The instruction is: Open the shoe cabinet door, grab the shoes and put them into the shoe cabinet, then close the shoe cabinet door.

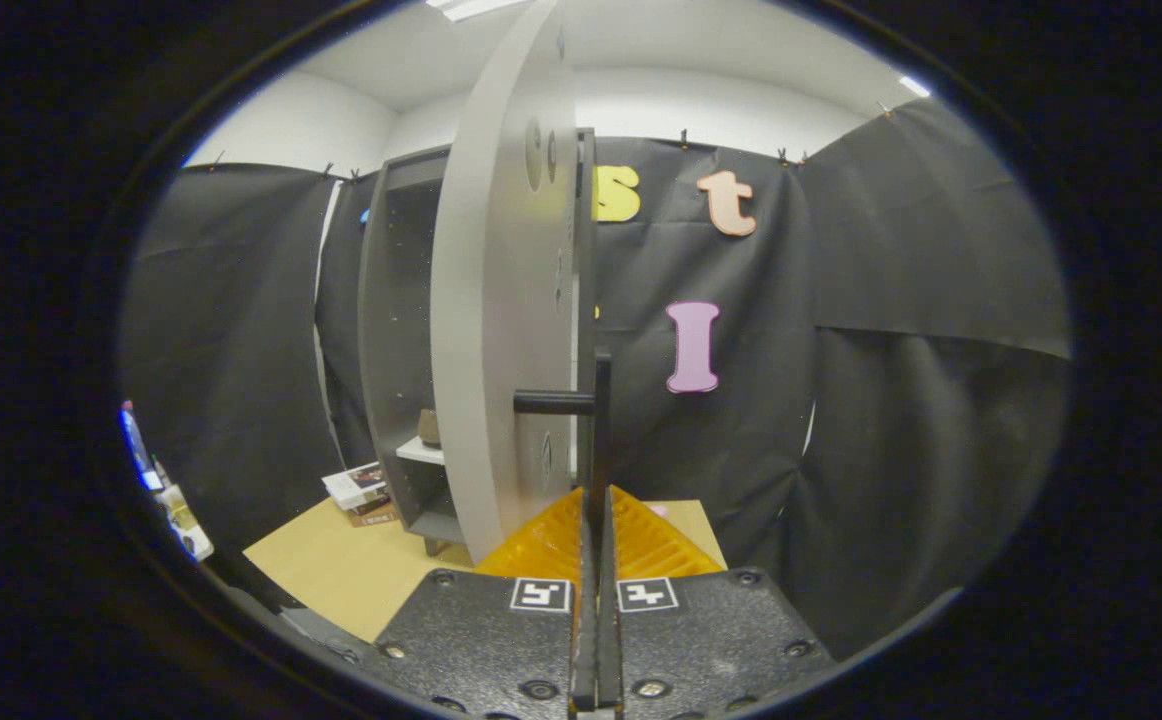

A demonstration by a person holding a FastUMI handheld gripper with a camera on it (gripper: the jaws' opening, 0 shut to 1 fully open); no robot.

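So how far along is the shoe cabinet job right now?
The cabinet door is swung open, edge-on ahead of the gripper, whose fingers are closed on its black handle. Something brownish, maybe a shoe, sits on a shelf inside, too small to tell. Closing the door remains.

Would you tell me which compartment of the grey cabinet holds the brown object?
The one above the pale shelf; the brown object sits on it. The claw grips the black door handle.

Books point(361, 492) lie stacked on the wooden floor point(341, 570).
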